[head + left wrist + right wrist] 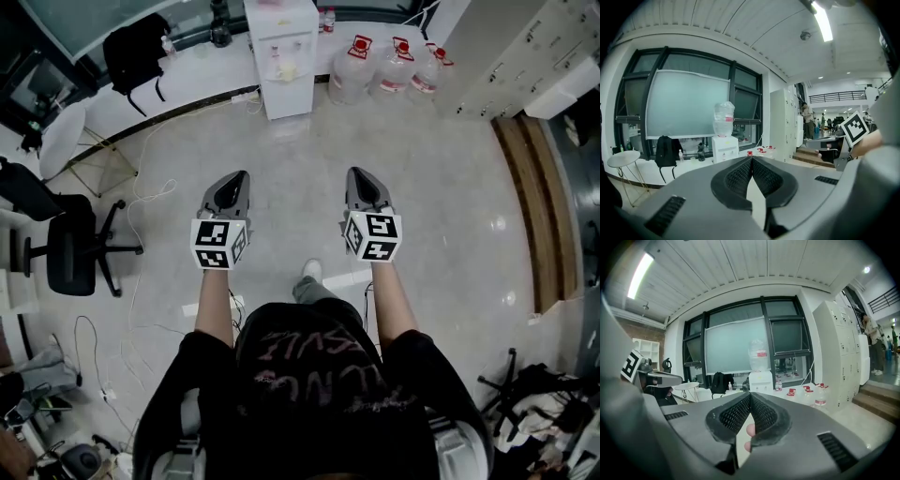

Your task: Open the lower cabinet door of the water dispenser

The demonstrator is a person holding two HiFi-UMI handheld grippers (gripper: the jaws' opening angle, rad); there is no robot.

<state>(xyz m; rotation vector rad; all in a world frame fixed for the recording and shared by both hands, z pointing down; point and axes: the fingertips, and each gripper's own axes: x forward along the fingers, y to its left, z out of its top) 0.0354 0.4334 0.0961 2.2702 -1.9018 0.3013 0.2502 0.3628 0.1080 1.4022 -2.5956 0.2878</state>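
Note:
The white water dispenser (pixel 281 56) stands against the far wall with a clear bottle (pixel 724 119) on top. Its lower cabinet door (pixel 287 97) looks closed. The dispenser also shows ahead of both grippers, small and distant (pixel 724 149) (pixel 761 380). My left gripper (pixel 239 176) and right gripper (pixel 358 174) are held side by side over the floor, well short of the dispenser and pointing toward it. Both are shut, pads meeting at the tips (pixel 751 159) (pixel 750 395), with nothing between them.
Three water jugs (pixel 389 66) stand on the floor right of the dispenser. White lockers (pixel 525 47) and a wooden step (pixel 534 206) line the right side. On the left are an office chair (pixel 70 248), a round white table (pixel 61 141), a black backpack (pixel 136 52) and loose cables (pixel 141 197).

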